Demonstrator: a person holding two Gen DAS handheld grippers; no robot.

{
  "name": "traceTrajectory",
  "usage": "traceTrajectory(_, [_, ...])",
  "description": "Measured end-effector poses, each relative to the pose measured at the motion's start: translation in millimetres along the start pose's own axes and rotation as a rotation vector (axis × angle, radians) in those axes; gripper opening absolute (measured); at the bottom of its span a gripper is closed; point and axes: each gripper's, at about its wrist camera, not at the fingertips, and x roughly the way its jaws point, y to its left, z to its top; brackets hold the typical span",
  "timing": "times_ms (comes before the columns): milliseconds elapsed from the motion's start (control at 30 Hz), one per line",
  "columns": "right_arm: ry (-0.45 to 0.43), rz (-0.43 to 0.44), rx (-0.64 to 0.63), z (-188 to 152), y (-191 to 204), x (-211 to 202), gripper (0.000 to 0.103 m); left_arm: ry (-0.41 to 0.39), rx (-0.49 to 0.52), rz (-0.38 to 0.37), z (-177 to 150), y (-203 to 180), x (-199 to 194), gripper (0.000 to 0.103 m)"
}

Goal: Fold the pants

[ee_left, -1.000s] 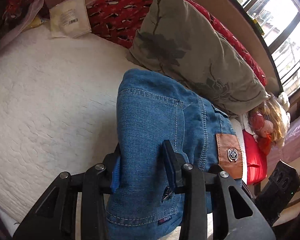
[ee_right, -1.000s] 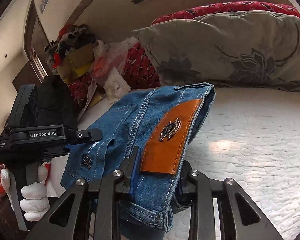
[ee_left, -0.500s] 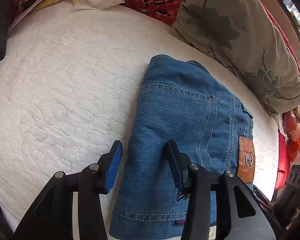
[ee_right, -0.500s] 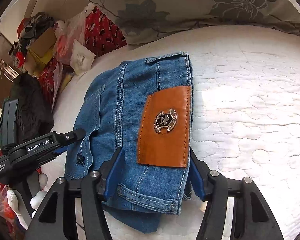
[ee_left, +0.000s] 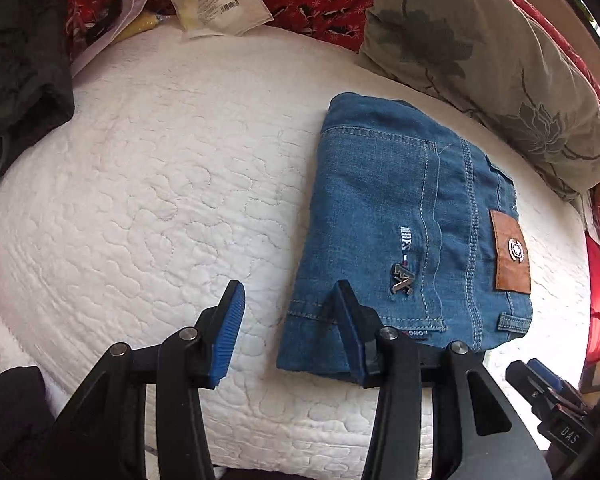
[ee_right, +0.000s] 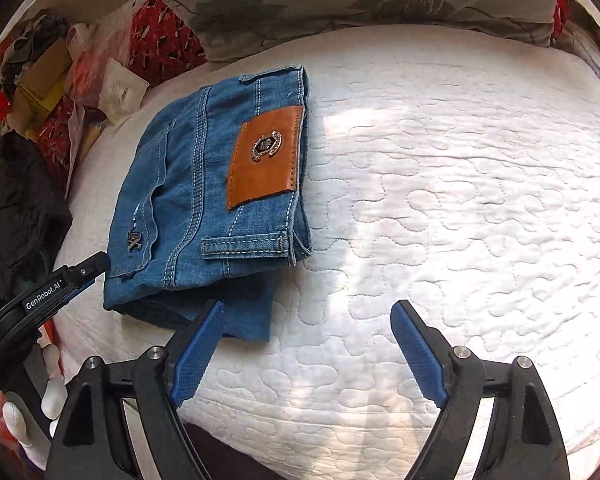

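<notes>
The left gripper [ee_right: 40,300], seen in the right wrist view just left of the folded jeans [ee_right: 204,184], carries the white label "GenRobot.AI". In the left wrist view, the right gripper [ee_left: 556,412], just right of the jeans' near edge, reads "DAS". The jeans' pocket embroidery and metal badge [ee_left: 402,278] cannot be read reliably.

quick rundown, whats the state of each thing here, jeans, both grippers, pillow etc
blue denim jeans: folded into a compact stack, lying flat on the white quilted bed cover, brown leather patch on top
left gripper: open, holding nothing
right gripper: open, holding nothing
grey floral pillow: lying at the bed's edge, apart from the jeans
</notes>
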Motion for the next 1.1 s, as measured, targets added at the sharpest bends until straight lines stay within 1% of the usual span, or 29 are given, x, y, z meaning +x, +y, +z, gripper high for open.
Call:
traceTrajectory(133, [-0.092,-0.055,-0.051,-14.4,2.4,-36.0,0.086,-0.06,0.051,0.11,-20.8,0.7,-20.9,0.044])
traceTrajectory(267, [-0.239,-0.156,-0.167,-30.3,21.6,-79.4,0.086,-0.186,0.07,0.253,-37.8,2.1,-51.3,0.044])
traceTrajectory(333, [-0.317,-0.211,-0.225,-38.6,33.7,-100.2,0.091,-0.234,0.067,0.285,-41.4,3.6,-65.3,0.044])
traceTrajectory(367, [-0.345,-0.239,-0.234,-42.6,37.4,-109.1,0.096,-0.254,0.061,0.288,-43.5,5.0,-72.9,0.044])
traceTrajectory(400, [-0.363,-0.261,-0.224,-45.9,39.1,-115.9,0.101,-0.271,0.056,0.286,-45.6,6.5,-80.3,0.044])
traceTrajectory(433, [-0.367,-0.271,-0.204,-48.4,39.0,-120.5,0.103,-0.287,0.051,0.284,-47.6,8.5,-87.4,0.045])
traceTrajectory(467, [-0.359,-0.26,-0.187,-49.8,38.3,-122.9,0.103,-0.302,0.051,0.281,-50.0,9.3,-94.2,0.048])
traceTrajectory(500, [-0.349,-0.238,-0.181,-51.8,37.4,-123.9,0.103,-0.318,0.054,0.277,-53.0,9.9,-100.6,0.054])
traceTrajectory(533, [-0.349,-0.221,-0.173,-56.0,37.3,-125.3,0.103,-0.335,0.061,0.279,-58.1,9.0,-107.6,0.058])
traceTrajectory(600, [-0.366,-0.196,-0.163,-67.5,36.1,-126.1,0.103,-0.367,0.083,0.281,-68.3,7.8,-116.4,0.075])
traceTrajectory(633, [-0.365,-0.184,-0.161,-74.3,35.8,-125.1,0.103,-0.374,0.097,0.275,-73.4,6.8,-117.9,0.078])
traceTrajectory(667, [-0.355,-0.159,-0.159,-81.4,35.3,-122.2,0.103,-0.373,0.109,0.265,-79.1,6.3,-118.5,0.082])
traceTrajectory(700, [-0.341,-0.137,-0.161,-88.5,35.2,-118.4,0.103,-0.362,0.121,0.253,-84.3,5.4,-117.8,0.082])
traceTrajectory(733, [-0.334,-0.133,-0.168,-95.2,35.9,-114.8,0.103,-0.345,0.13,0.242,-89.1,4.5,-115.8,0.082])
traceTrajectory(833, [-0.375,-0.178,-0.204,-119.1,41.4,-111.8,0.103,-0.278,0.142,0.23,-103.2,0.5,-106.2,0.082])
traceTrajectory(900, [-0.398,-0.178,-0.212,-130.1,42.4,-115.1,0.103,-0.249,0.158,0.242,-111.0,-3.1,-100.2,0.082])
traceTrajectory(1000, [-0.416,-0.176,-0.217,-138.4,41.4,-121.6,0.103,-0.233,0.189,0.242,-117.1,-9.7,-94.7,0.082])
traceTrajectory(1100, [-0.434,-0.185,-0.217,-139.6,37.2,-128.8,0.103,-0.236,0.174,0.205,-119.3,-11.7,-98.8,0.082])
